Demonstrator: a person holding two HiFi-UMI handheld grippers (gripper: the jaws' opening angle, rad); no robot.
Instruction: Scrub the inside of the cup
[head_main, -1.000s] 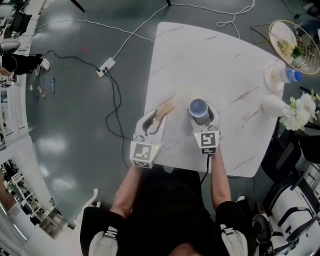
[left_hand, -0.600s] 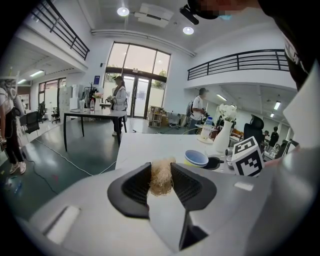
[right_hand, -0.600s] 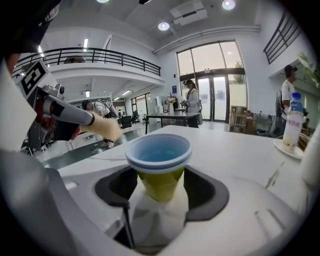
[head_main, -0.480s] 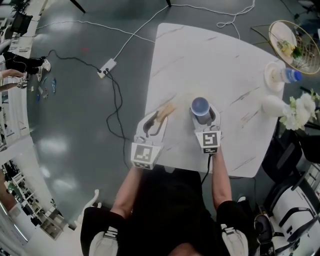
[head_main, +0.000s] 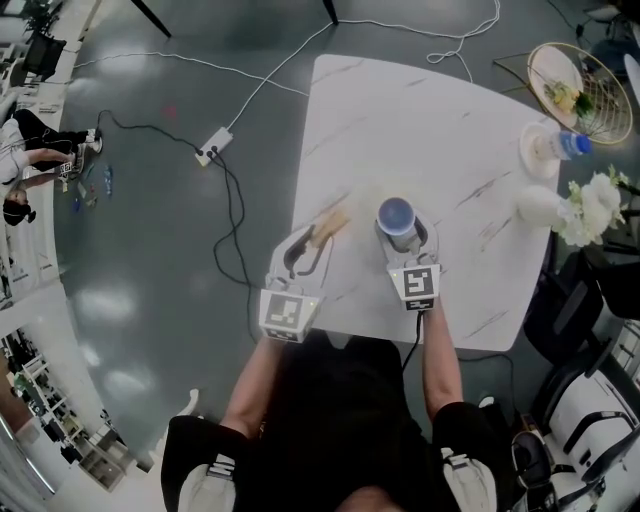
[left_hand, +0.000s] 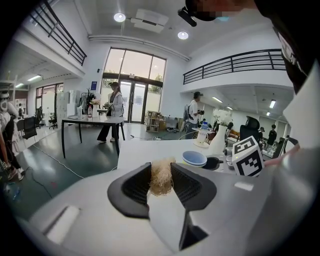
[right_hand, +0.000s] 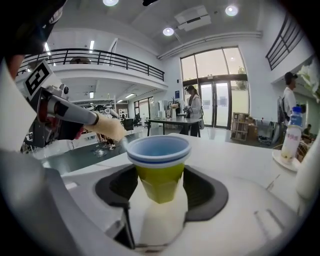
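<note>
White marble table has the cup upright between your right gripper's wide jaws, which seem to press its sides, so hold firm and lower the brush, clamped in the left gripper beside the cup, straight into it.

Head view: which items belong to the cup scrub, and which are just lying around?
In the job:
- yellow-green plastic cup with blue rim, in the right claw
- tan fibre scrub brush, in the left claw

Lying about:
- clear plastic bottle with blue cap
- white vase of white flowers
- gold wire basket
- white power strip on the floor
</note>
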